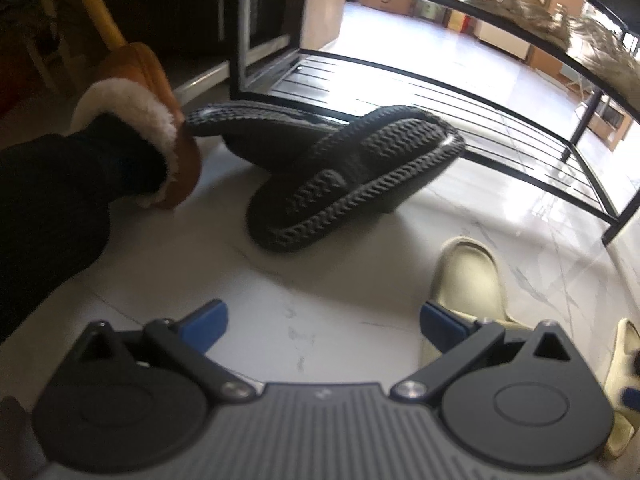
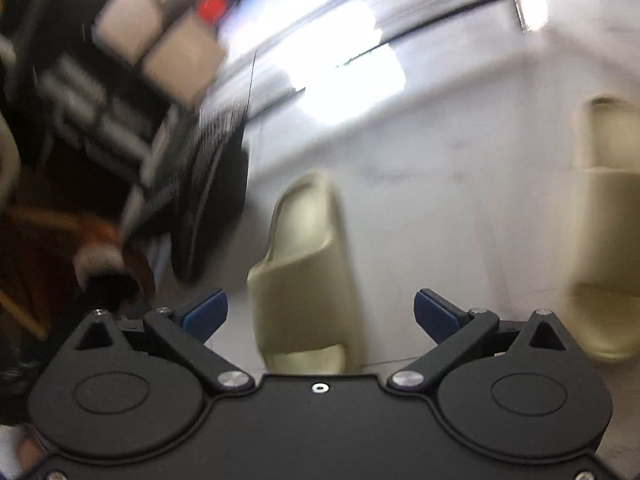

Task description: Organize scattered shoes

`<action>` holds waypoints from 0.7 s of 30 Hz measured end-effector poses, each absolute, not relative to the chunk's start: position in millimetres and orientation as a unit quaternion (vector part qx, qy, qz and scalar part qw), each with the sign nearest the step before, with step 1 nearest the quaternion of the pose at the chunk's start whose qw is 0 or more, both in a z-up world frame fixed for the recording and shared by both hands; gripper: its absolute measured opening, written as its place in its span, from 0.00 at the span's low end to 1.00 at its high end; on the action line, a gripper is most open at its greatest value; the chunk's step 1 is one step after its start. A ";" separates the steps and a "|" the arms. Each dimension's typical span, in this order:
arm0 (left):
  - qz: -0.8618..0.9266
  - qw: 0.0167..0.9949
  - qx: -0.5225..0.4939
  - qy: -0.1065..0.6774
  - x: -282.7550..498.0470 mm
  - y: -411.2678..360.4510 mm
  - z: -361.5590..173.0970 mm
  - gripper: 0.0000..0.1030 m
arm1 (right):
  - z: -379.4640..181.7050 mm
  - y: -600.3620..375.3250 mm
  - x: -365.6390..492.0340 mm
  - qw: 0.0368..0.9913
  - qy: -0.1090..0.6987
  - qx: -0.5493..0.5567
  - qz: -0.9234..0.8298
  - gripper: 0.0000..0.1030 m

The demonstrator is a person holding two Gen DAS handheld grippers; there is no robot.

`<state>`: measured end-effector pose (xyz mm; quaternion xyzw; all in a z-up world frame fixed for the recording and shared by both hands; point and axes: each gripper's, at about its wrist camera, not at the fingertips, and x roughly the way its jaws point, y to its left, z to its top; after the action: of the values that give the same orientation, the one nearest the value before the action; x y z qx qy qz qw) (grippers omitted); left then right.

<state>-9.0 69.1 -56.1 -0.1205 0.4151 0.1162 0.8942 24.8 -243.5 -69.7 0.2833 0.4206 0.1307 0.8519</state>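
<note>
**Slippers Lie Scattered Before an Empty Rack**

A black metal wire shoe rack (image 1: pixel 420 92) fills the upper right of the left wrist view. At centre, two black knitted slippers (image 1: pixel 344 172) overlap on the white marble floor (image 1: pixel 200 272). A cream foam slide (image 1: pixel 468 284) sits lower right. Left gripper (image 1: pixel 323 322) and right gripper (image 2: pixel 321 314) both gape, holding nothing.

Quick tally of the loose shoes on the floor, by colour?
Black knit slippers: 2
Cream slides: 2
Total: 4
The brown fleece-lined slipper is worn on a foot, so not counted.
</note>
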 end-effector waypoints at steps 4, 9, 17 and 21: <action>0.089 0.896 -0.121 0.417 -4.3 37.2 -47.0 0.99 | -80.8 -292.8 -11.6 0.856 0.353 0.366 0.099 1.00; 0.019 0.897 -0.105 0.428 6.5 -26.7 -35.1 0.99 | -101.7 -347.6 -52.8 0.841 0.270 0.466 0.061 1.00; -0.065 0.883 -0.058 0.461 19.6 -139.9 -46.8 0.99 | -133.0 -417.2 -99.9 0.789 0.150 0.595 0.030 1.00; -0.081 0.876 -0.035 0.473 27.3 -183.5 -59.1 0.99 | -145.9 -430.7 -101.9 0.759 0.113 0.639 0.050 1.00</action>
<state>27.3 -183.5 -59.1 -0.0352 0.4732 -0.0815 0.8765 -101.9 -430.7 -145.9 0.6387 0.1133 0.0496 0.7594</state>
